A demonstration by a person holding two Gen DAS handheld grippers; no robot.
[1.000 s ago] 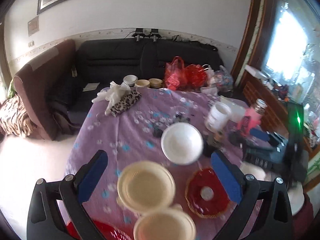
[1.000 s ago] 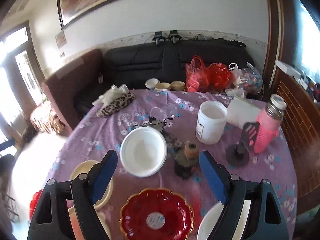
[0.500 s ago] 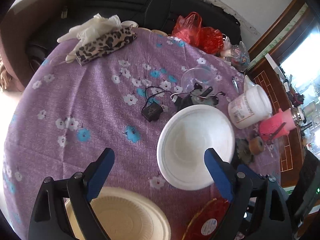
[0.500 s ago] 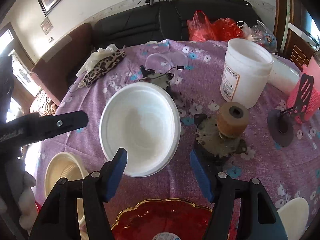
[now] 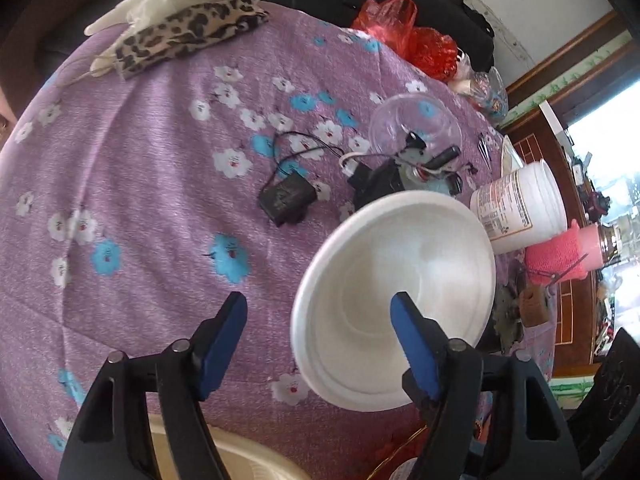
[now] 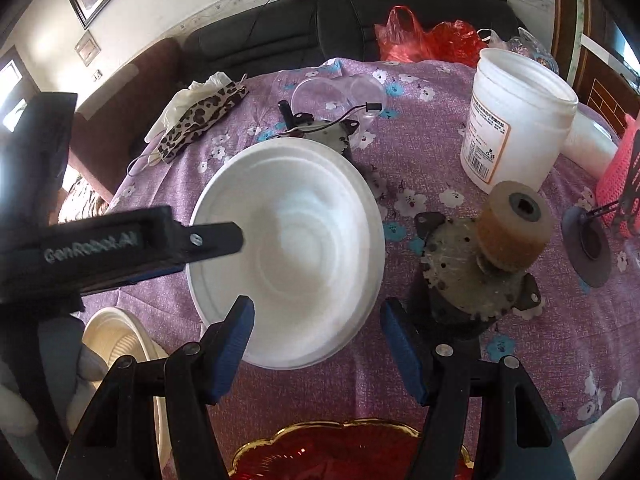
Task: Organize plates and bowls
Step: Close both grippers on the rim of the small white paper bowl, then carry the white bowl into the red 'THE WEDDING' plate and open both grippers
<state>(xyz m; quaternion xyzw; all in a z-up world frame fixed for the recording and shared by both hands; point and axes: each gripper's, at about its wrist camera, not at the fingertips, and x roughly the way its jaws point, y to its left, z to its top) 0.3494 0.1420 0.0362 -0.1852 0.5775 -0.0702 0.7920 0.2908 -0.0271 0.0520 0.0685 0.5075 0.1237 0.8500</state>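
A white foam bowl [image 5: 396, 300] [image 6: 288, 252] stands upright on the purple flowered tablecloth [image 5: 160, 200]. My left gripper [image 5: 320, 340] hangs low over the bowl's left rim, which lies between its closing jaws; neither blue pad presses on it. One left finger [image 6: 216, 236] reaches over that rim in the right wrist view. My right gripper [image 6: 318, 340] is open around the bowl's near edge, with no pad pressing. A cream bowl [image 5: 248, 460] [image 6: 120, 340] and a red gold-rimmed plate [image 6: 348, 452] lie nearer me.
A white plastic jar [image 6: 516, 120], a geared motor part with a brown roller [image 6: 480, 256], a black adapter with wires [image 5: 286, 198], a clear cup [image 5: 416, 124] and a leopard-print pouch [image 5: 188, 36] crowd the table. A white plate edge [image 6: 600, 432] shows at bottom right.
Both grippers came down toward the table and closer to the white bowl. Their jaws narrowed, and the left gripper shifted so the bowl's rim now sits between its fingers.
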